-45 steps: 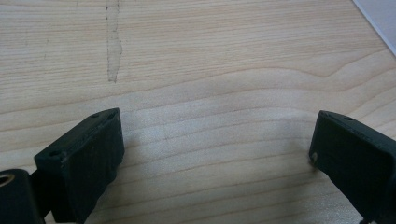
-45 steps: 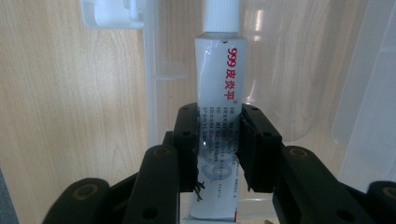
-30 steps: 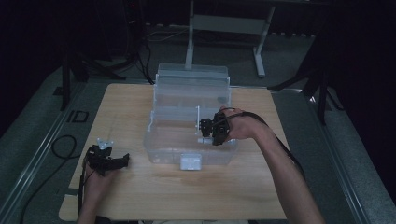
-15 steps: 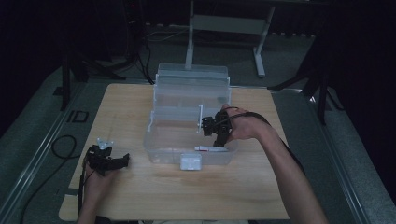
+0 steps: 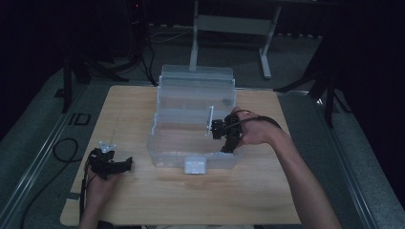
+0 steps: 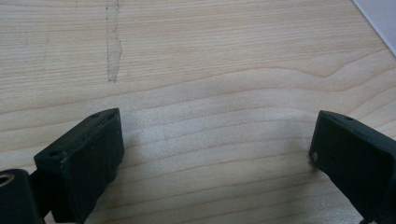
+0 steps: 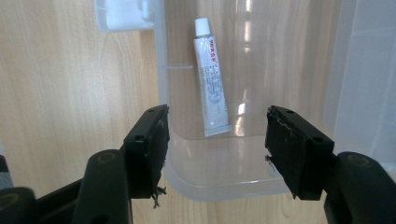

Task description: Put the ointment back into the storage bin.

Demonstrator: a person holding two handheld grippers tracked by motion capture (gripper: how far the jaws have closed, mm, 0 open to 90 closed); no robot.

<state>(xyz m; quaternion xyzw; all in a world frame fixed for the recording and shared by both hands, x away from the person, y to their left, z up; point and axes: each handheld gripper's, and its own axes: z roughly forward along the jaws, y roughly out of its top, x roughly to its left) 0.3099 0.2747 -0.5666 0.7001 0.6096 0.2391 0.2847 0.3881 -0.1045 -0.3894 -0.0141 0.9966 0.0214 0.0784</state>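
Since the earlier frame my right claw (image 7: 215,154) had drifted off, spread and empty, leaving the tube (image 7: 212,79) ahead inside the box (image 7: 224,179).

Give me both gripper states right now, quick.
Left gripper: open, empty, resting over bare table.
Right gripper: open, empty, above the clear box; tube lies inside.

left gripper (image 5: 125,164): jaws wide apart, held low | right gripper (image 5: 228,143): jaws apart, pointing down
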